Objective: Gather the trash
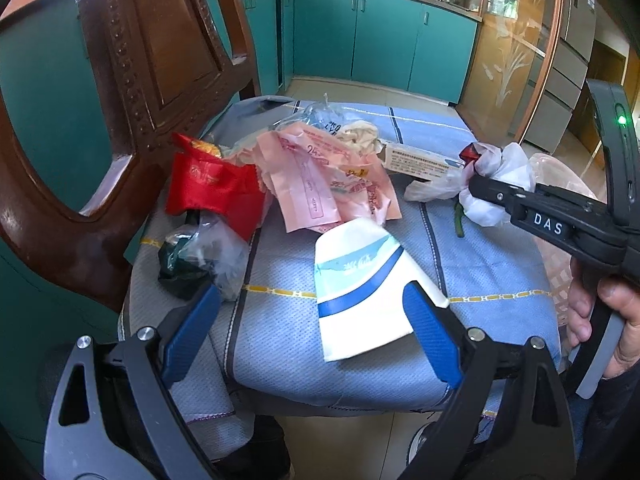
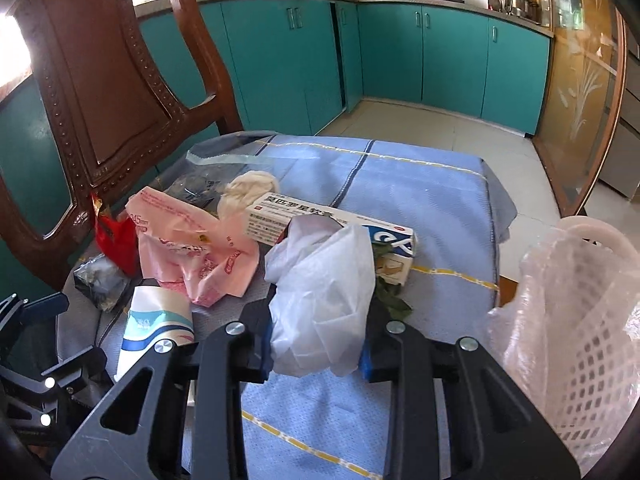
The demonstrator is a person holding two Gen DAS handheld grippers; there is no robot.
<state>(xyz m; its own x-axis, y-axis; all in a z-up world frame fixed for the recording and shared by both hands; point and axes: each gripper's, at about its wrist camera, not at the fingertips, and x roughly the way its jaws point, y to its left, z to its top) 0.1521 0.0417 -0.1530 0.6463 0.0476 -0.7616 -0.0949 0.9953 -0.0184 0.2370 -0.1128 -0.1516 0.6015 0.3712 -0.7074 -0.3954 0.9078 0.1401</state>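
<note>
Several pieces of trash lie scattered over a blue quilted cushion [image 1: 472, 248] on a carved wooden chair [image 1: 152, 64]: a red foil wrapper [image 1: 208, 188] near the chair back, a crumpled pink packet [image 1: 316, 184] printed with red characters beside it, a clear bag with dark contents [image 1: 200, 260] at the near left, a flattened white paper cup with blue bands [image 1: 360, 288] toward the front edge, a wad of cream tissue [image 2: 248, 192] farther back, and a long white carton with printed text [image 2: 320, 220] lying across the middle. The piece being dealt with is a crumpled white plastic bag [image 2: 324, 300], thin and translucent, with something red at one end and green leaves and a stem showing beneath it (the leaves show best in the right wrist view). The right gripper [image 2: 318, 354] is closed down narrow on that bag, its blue-padded fingers pressing the bunched plastic from both sides at the right part of the cushion, just in front of the carton; a hand [image 1: 600, 320] grasps its handle. The left gripper [image 1: 316, 332] stands wide, hovering over the front of the cushion with its blue fingers [image 1: 192, 332] astride the paper cup; the right-hand pad overlaps the cup's edge in view, though contact cannot be told. At the right, a white mesh basket lined with clear plastic [image 2: 580, 320] sits beside the chair.
</note>
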